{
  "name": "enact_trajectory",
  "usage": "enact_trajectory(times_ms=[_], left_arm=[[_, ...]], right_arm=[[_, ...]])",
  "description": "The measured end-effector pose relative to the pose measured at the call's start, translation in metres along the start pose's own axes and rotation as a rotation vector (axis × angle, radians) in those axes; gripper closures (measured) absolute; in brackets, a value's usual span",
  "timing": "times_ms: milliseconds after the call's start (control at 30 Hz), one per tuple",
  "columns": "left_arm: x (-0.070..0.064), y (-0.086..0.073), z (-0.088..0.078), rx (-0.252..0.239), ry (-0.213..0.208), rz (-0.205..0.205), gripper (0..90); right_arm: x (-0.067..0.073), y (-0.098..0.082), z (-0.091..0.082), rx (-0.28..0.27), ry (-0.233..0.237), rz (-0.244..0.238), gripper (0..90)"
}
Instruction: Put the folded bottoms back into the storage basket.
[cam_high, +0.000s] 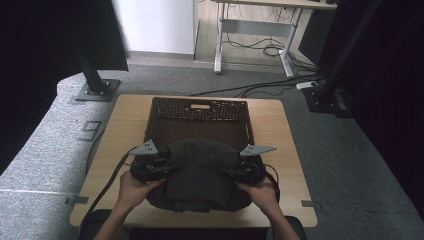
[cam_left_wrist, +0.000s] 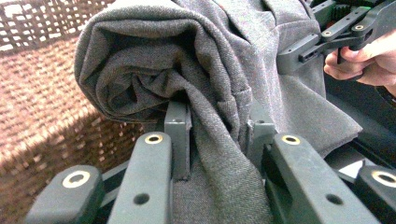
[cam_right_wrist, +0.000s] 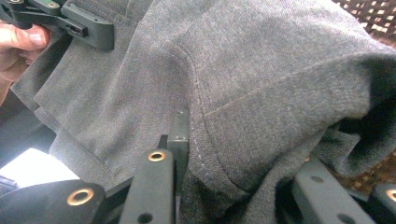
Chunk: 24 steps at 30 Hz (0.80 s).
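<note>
Both tools, left tool (cam_high: 162, 167) and right tool (cam_high: 234, 168), are clamping the folded grey garment (cam_high: 200, 172): soft, light, sagging; opposite side folds are gripping best.

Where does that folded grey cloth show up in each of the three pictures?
High view: the grey cloth sits low in the middle, between the left gripper and the right gripper, at the near edge of the basket.
Left gripper view: it bunches above the jaws.
Right gripper view: it spreads across the picture.
Shared landmark: the brown woven basket.
</note>
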<state>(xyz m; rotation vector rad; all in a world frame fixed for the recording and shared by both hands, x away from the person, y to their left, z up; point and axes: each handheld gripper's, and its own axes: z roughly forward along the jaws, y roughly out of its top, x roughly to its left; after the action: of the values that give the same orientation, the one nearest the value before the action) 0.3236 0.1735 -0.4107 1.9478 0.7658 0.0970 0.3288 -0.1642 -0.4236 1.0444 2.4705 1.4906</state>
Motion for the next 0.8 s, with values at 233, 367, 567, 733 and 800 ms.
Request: enact_trajectory(times_ms=[233, 367, 567, 733, 800], left_arm=[[0.004, 0.019, -0.005, -0.021, 0.005, 0.002, 69.5], [0.007, 0.031, -0.007, -0.033, 0.009, 0.008, 69.5], [0.014, 0.048, -0.012, -0.052, 0.012, 0.009, 69.5], [0.022, 0.063, -0.013, -0.061, 0.034, 0.013, 69.5], [0.025, 0.070, -0.013, -0.064, 0.045, 0.014, 69.5]], right_arm=[[-0.004, 0.019, -0.006, -0.019, -0.004, -0.010, 66.9], [-0.006, 0.031, -0.009, -0.030, -0.013, -0.022, 66.8], [-0.007, 0.050, -0.013, -0.045, -0.038, -0.047, 66.8], [-0.011, 0.065, -0.011, -0.063, -0.056, -0.052, 66.8], [-0.014, 0.071, -0.010, -0.067, -0.062, -0.052, 66.8]])
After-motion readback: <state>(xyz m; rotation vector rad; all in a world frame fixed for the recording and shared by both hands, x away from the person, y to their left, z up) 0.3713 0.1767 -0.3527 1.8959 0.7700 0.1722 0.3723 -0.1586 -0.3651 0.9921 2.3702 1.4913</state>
